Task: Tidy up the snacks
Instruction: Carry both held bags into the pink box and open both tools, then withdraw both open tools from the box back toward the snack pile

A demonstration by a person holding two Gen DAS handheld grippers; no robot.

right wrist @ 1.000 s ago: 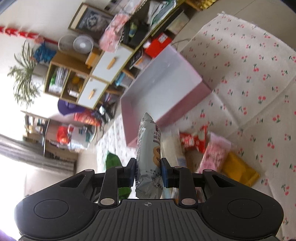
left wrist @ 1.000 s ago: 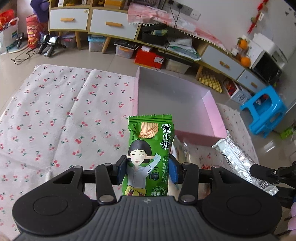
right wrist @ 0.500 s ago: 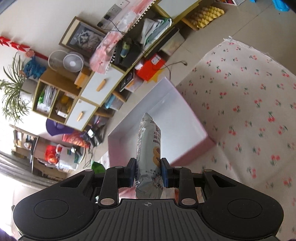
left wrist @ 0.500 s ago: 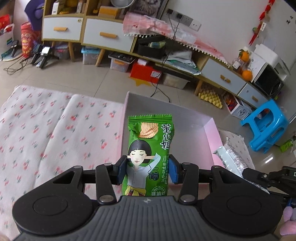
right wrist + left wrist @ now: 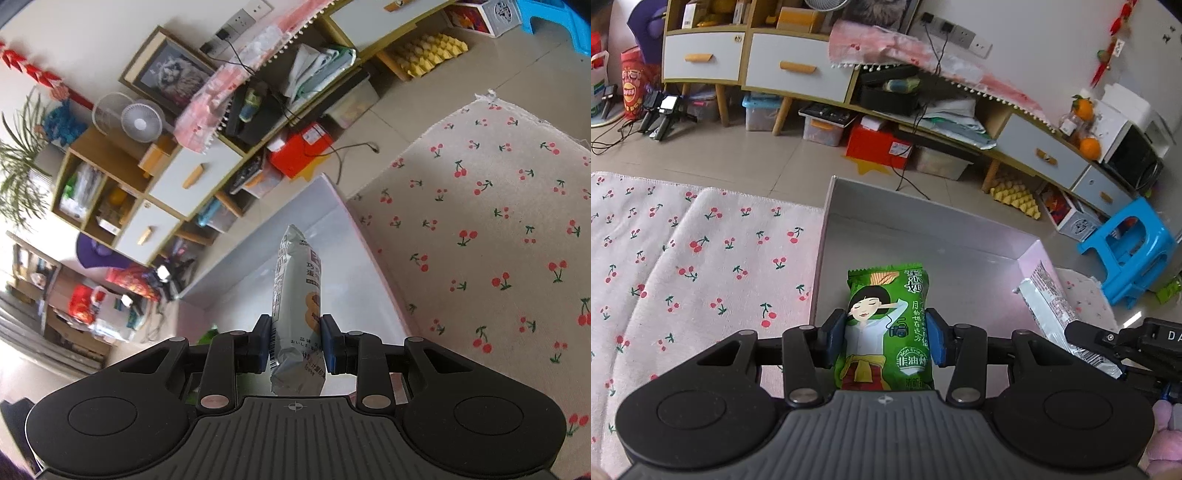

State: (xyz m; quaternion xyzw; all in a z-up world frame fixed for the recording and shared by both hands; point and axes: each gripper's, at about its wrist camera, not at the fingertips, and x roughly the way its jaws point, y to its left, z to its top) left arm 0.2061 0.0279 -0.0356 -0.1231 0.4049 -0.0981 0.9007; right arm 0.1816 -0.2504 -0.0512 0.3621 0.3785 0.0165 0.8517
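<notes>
My left gripper [image 5: 885, 341] is shut on a green snack packet [image 5: 886, 325] with a cartoon girl on it and holds it over the near part of the pink box [image 5: 827, 206] with a grey inside. My right gripper [image 5: 294, 343] is shut on a pale silver biscuit packet [image 5: 297, 295], held edge-on over the same box [image 5: 343, 206]. That biscuit packet [image 5: 1052, 310] and the right gripper's body also show at the right of the left wrist view, by the box's right wall. A bit of the green packet [image 5: 208, 336] shows left of the right gripper.
The box lies on a cherry-print cloth [image 5: 683, 266] spread on the floor; the cloth [image 5: 498, 240] also lies right of the box. Behind stand low cabinets with drawers [image 5: 794, 70], a red carton [image 5: 879, 146] and a blue stool [image 5: 1130, 254].
Both grippers have moved forward with their packets, from over the cloth and the snack pile to over the box. The snack pile has dropped out of the right wrist view.
</notes>
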